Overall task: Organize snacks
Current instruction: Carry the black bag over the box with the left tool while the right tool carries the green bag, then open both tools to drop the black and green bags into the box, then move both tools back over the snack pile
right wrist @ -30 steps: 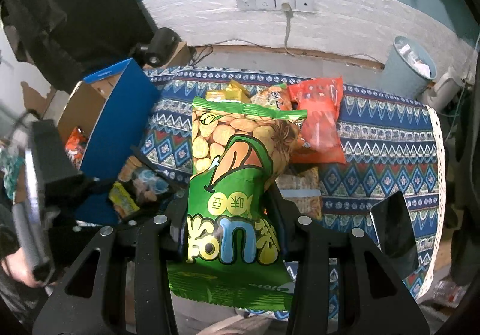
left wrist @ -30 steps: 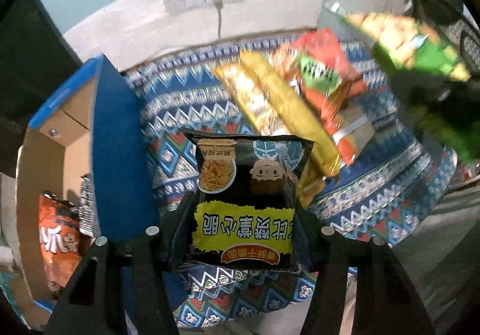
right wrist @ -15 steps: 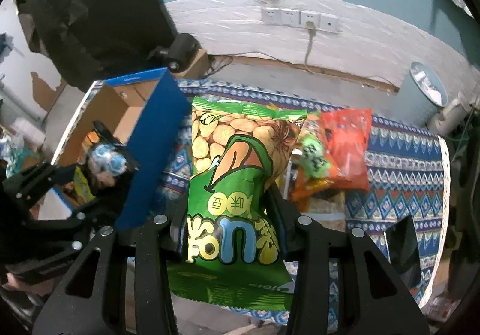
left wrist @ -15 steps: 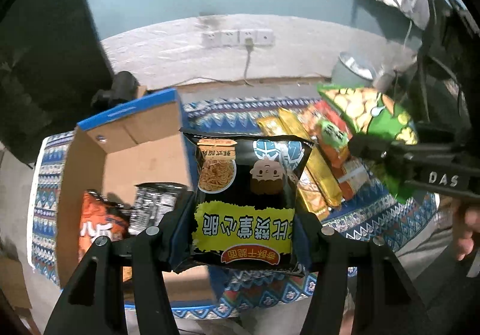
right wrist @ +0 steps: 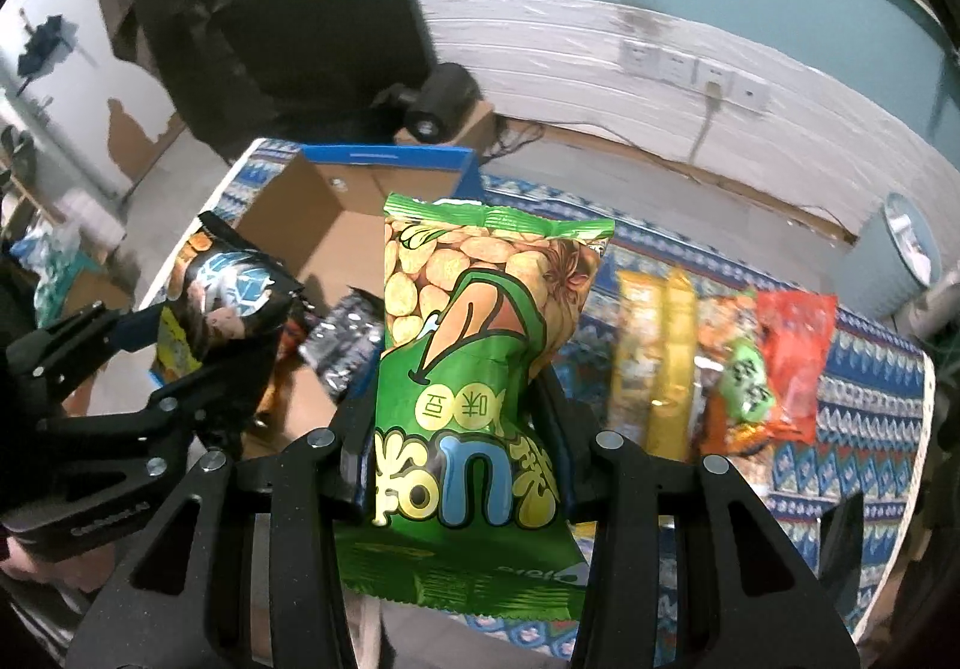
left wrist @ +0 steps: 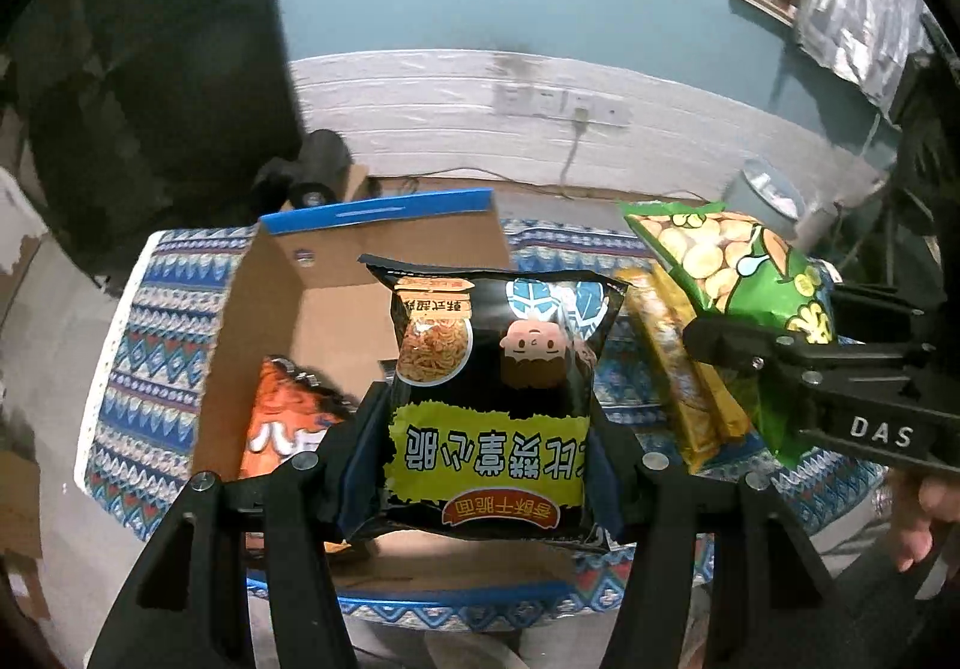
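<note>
From my left wrist view, the noodle snack bag (left wrist: pixel 492 405) I hold sits in the lower centre of the frame, in front of the open cardboard box (left wrist: pixel 336 273), which stands on the cloth-covered table (left wrist: pixel 162 321). Inside the box, at lower left, lies a chip bag (left wrist: pixel 282 423). To the right of my bag, long snack packs (left wrist: pixel 684 369) lie on the table, and the broad bean bag (left wrist: pixel 738 285) hangs at right. In my right wrist view, more snack bags (right wrist: pixel 774 363) lie on the table at right.
</note>
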